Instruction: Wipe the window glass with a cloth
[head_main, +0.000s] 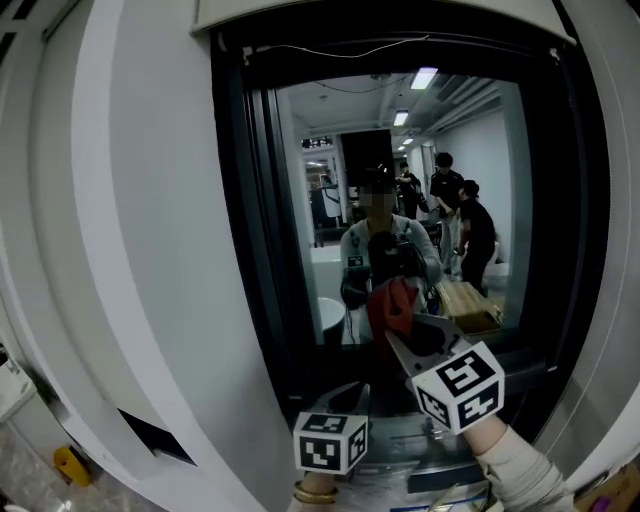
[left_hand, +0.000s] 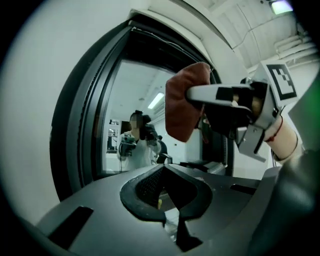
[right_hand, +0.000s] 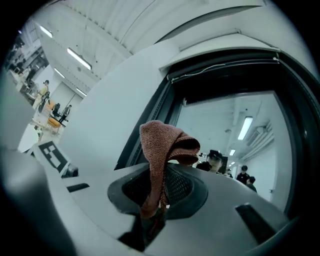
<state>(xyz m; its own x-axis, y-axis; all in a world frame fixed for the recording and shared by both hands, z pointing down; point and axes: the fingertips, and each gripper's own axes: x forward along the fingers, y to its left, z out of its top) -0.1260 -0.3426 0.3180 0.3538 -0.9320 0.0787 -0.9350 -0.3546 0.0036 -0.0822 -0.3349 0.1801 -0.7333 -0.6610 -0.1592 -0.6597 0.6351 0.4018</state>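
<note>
Against the lower part of the window glass (head_main: 400, 180), the head view is showing the right gripper (head_main: 400, 330) holding up a reddish-brown cloth (head_main: 392, 305), just above the bottom edge of the dark window frame (head_main: 240, 250). The left gripper (head_main: 352, 398) is waiting lower down, beside the frame's bottom left corner. The pane is reflecting the person and a room with other people.

From the left gripper view, the left gripper's (left_hand: 164, 170) jaws are sitting pressed together at their tips with nothing between them. Above them the right gripper (left_hand: 192, 95) is reaching in from the right, with the cloth (left_hand: 180, 110) bunched over its tips near the frame's right side. Whether the cloth is touching the pane cannot be told from here.

From the right gripper view, the jaws are pinching a fold of the cloth (right_hand: 160, 150), whose free end is flopping forward toward the glass (right_hand: 235, 130).

Judging by this, the wiping step is just getting started, with the cloth presented but little of the pane covered. The next move is calling for pressing the bunched cloth flat against the glass and sweeping it across, edge to edge.
</note>
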